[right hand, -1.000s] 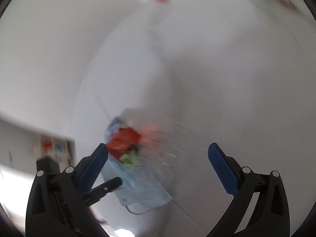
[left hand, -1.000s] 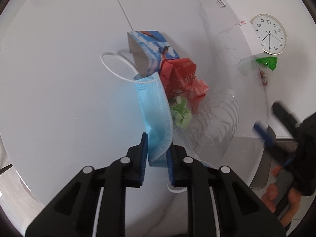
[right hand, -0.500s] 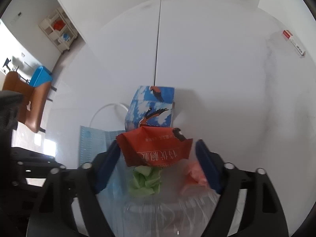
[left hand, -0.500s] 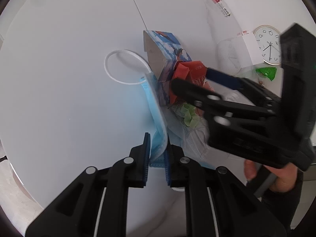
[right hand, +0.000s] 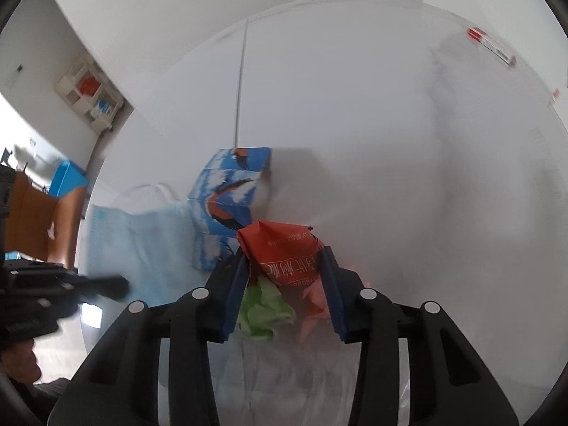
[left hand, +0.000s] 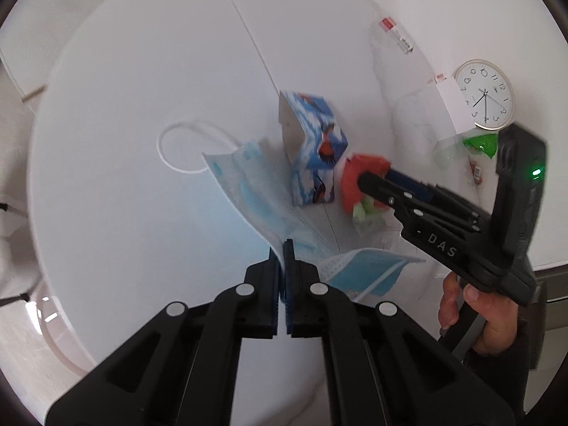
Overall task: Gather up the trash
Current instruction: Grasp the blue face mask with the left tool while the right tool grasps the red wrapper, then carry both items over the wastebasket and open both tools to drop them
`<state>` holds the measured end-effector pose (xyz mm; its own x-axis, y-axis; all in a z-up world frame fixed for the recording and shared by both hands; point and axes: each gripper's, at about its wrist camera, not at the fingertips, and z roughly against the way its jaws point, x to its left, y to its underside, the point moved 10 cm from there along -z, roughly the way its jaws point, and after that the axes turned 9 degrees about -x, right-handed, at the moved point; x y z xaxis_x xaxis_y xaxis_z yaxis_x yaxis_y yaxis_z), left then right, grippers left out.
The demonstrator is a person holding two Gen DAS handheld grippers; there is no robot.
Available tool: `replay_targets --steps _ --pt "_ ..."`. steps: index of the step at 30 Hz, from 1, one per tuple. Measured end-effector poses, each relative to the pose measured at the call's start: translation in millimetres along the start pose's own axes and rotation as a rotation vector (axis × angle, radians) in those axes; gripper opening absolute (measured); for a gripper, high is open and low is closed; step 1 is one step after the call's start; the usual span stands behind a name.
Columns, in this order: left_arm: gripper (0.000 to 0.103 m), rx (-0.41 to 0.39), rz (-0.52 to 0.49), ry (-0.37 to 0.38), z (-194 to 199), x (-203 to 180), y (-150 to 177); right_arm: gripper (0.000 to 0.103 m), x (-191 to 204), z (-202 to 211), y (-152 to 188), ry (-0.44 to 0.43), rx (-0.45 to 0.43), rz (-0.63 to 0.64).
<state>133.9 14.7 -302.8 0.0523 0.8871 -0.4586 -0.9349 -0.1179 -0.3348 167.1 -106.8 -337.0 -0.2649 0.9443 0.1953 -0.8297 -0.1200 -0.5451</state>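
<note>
Two grippers engaged: right gripper (right hand: pixel 285 291), jaws narrowed around crumpled red printed wrapper (right hand: pixel 284 252) directly between them; left gripper (left hand: pixel 283 269), jaws pinching pale-blue pleated face mask (left hand: pixel 255 184) on white worktop (left hand: pixel 124 213).

mask (left hand: pixel 255 191) left of carton (left hand: pixel 312 152), seemingly touching

A round white bench (left hand: pixel 124 213) with a thin seam across it fills the view, a round wall clock (left hand: pixel 485 94) shows at its far right, and a small white shelf (right hand: pixel 90 97) stands in the room behind.
</note>
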Motion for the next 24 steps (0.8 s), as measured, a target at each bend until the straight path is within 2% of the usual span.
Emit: replay_targets --steps 4,10,18,21,24 --pt "0.002 -0.093 -0.035 -0.046 32.7 6.8 -13.3 0.038 -7.8 3.6 1.8 -0.005 -0.018 -0.042" --pt "0.002 -0.287 -0.128 -0.197 86.8 22.1 -37.5 0.036 -10.8 9.0 3.6 -0.011 -0.04 -0.059" --pt "0.002 -0.338 -0.053 -0.176 131.4 44.5 -31.3 0.036 17.4 39.7 -10.0 -0.032 -0.122 -0.021" --pt "0.002 -0.348 -0.026 -0.185 149.0 57.8 -18.7 0.036 43.7 61.0 -16.6 -0.062 -0.158 0.01" --pt "0.002 -0.344 -0.003 -0.23 170.0 84.0 5.8 0.036 73.5 83.6 -16.8 -0.103 -0.187 0.041"
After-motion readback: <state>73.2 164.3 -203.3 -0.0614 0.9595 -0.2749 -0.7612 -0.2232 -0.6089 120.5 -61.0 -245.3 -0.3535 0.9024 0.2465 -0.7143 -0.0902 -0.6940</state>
